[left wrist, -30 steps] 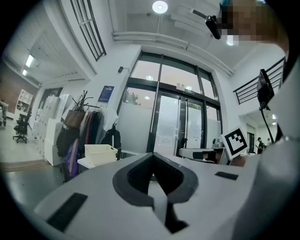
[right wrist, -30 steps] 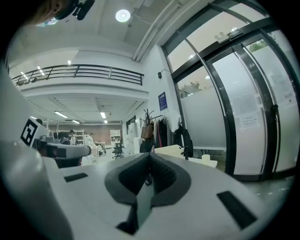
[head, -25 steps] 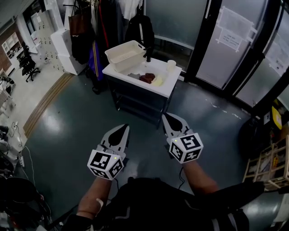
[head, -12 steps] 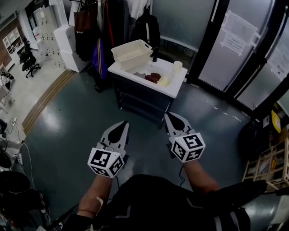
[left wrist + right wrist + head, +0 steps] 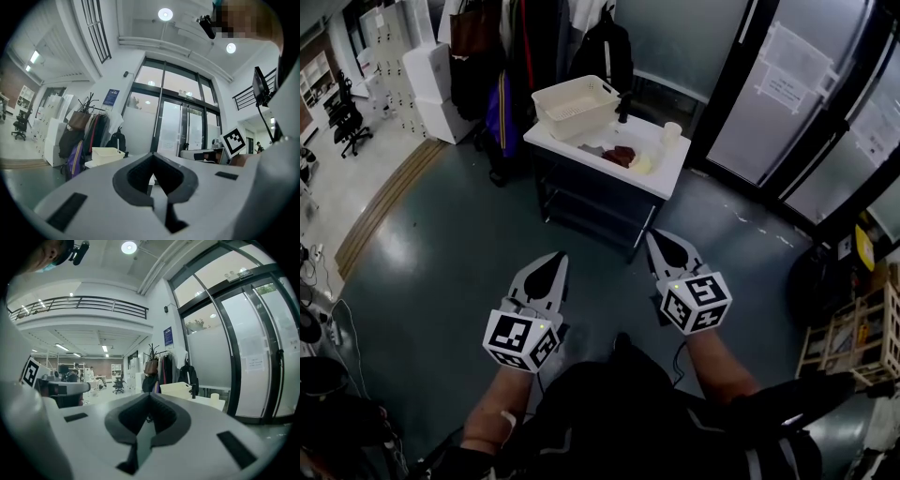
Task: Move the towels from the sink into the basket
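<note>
Ahead across the floor stands a white sink table [image 5: 661, 180]. In its sink lie a dark red towel [image 5: 620, 155] and a pale yellow towel [image 5: 641, 164]. A cream basket [image 5: 575, 106] sits on the table's left end, and shows again in the left gripper view [image 5: 108, 154] and the right gripper view [image 5: 177, 389]. My left gripper [image 5: 554, 259] and right gripper [image 5: 655, 237] are held level side by side, well short of the table. Both are shut, with nothing between their jaws.
A black faucet [image 5: 624, 106] and a white cup [image 5: 672, 132] stand at the table's back. Coats and bags hang on a rack [image 5: 502, 66] left of it; glass doors [image 5: 787, 103] are to the right. Green floor [image 5: 441, 253] lies between me and the table.
The view has moved a little closer to the sink table. Both grippers have travelled forward with it, side by side and shut as before.
</note>
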